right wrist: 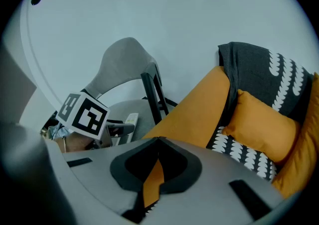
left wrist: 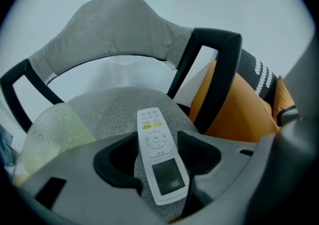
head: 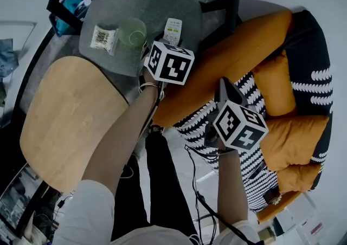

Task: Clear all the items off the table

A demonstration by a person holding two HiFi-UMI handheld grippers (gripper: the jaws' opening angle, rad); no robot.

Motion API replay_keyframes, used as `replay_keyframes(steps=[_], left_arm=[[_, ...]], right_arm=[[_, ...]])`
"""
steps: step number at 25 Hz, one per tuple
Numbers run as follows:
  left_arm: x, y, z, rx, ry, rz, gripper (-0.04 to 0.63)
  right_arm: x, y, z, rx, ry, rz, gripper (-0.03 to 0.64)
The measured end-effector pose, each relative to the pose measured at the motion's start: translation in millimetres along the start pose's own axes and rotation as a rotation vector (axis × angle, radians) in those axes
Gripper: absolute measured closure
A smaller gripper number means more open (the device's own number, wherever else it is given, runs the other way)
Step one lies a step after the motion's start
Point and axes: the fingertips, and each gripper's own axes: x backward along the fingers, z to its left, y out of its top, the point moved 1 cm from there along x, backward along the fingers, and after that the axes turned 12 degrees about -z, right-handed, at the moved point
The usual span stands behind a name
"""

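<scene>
Writing on remote: the white remote control (left wrist: 158,157) carries small print on its keys, too fine to read. It has two yellow keys near the top and a dark screen below.
Writing on packet: a clear packet (head: 104,38) shows a dense printed panel that cannot be read.
Markers: each gripper's marker cube (head: 169,63) bears black and white squares, with no words.
Left claw: the left gripper (left wrist: 157,137) stands about half open, its black pads closed on the two long sides of the remote control.
Remote position: at the right part of the grey chair seat (head: 135,5), pointing toward the backrest. Whether it rests on the fabric cannot be told.
Right claw: the right gripper (right wrist: 158,139) has its tips together and holds nothing. It hangs over the orange sofa (right wrist: 199,104).
Other items: a green cup (head: 133,32) stands on the seat between packet and remote.
Table: a round wooden table (head: 65,114) sits just beside the chair.
</scene>
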Motion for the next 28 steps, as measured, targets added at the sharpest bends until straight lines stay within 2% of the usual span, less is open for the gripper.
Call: replay_keyframes(steps=[8, 12, 14, 18, 21, 24, 28], left_arm=[[55.1, 2.7, -5.7, -0.012, -0.034, -0.084, 0.353], [121.7, -14.4, -16.2, 0.035, -0.099, -0.089, 0.354], [163.6, -22.6, -10.0, 0.058, -0.099, -0.108, 0.354], [257.4, -34.8, 23.7, 0.122, -0.044, -0.177, 0.381], [329.4, -41.3, 59.5, 0.202, 0.018, -0.215, 0.427], [404.0, -42.2, 105.2, 0.291, 0.137, -0.299, 0.487], [514.6, -56.0, 157.8, 0.367, 0.295, -0.411, 0.561]], right_arm=[[1.6, -2.0, 24.5, 0.004, 0.028, 0.003, 0.592], [19.6, -4.4, 36.1, -0.008, 0.02, 0.01, 0.592], [25.9, -1.7, 51.2, -0.021, 0.027, 0.0, 0.592], [46.3, 1.4, 105.3, -0.027, 0.071, -0.012, 0.592], [74.9, 2.3, 160.4, 0.02, 0.128, -0.012, 0.592], [106.3, 8.0, 224.9, 0.102, 0.21, -0.028, 0.592], [159.8, 6.6, 320.8, 0.194, 0.337, -0.057, 0.592]])
